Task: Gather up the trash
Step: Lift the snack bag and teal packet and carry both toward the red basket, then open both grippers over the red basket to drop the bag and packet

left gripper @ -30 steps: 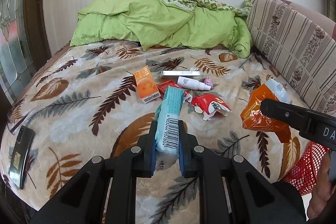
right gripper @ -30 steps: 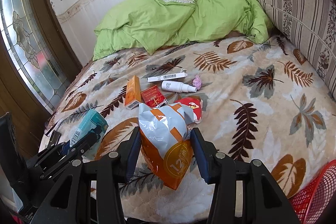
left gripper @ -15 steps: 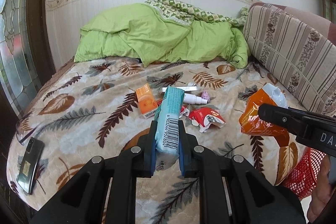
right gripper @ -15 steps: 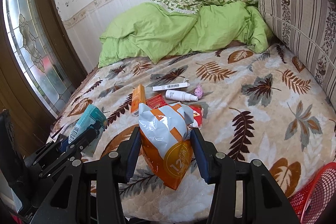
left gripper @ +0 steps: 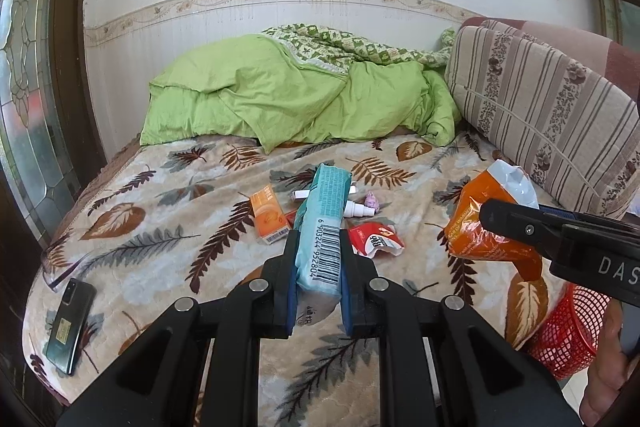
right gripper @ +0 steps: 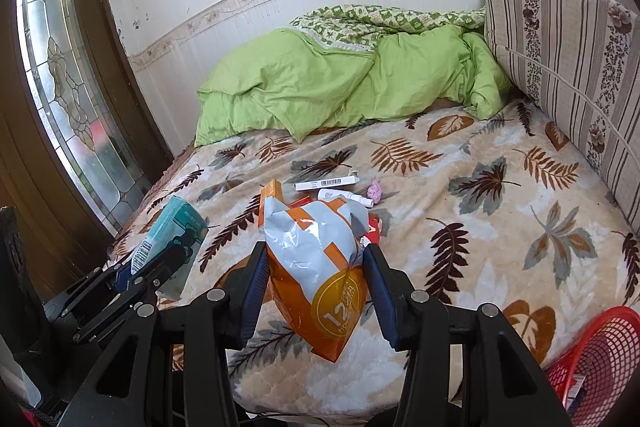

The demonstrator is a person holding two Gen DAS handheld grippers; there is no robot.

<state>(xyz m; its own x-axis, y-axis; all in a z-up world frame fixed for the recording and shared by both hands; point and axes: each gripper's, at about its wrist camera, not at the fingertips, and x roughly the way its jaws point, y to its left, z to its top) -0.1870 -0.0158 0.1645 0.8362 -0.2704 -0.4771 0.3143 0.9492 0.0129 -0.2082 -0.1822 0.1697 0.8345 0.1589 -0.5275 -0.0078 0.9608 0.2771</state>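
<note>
Above the plush leaf-print bedspread [left gripper: 168, 227], left tool [left gripper: 318, 259] clamping a flat teal packet [left gripper: 320, 223], right tool [right gripper: 314, 279] a crinkly orange bag [right gripper: 316, 267].

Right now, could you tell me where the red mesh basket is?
The red mesh basket sits off the bed's near corner, at the lower right of both wrist views, below the right gripper and its orange bag.

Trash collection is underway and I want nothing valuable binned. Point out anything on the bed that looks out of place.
The dark smartphone lies alone near the bed's left front corner, far from the litter cluster around the small orange carton and the red torn wrapper. It looks like a belonging, not trash. Nothing appears spilled.
</note>
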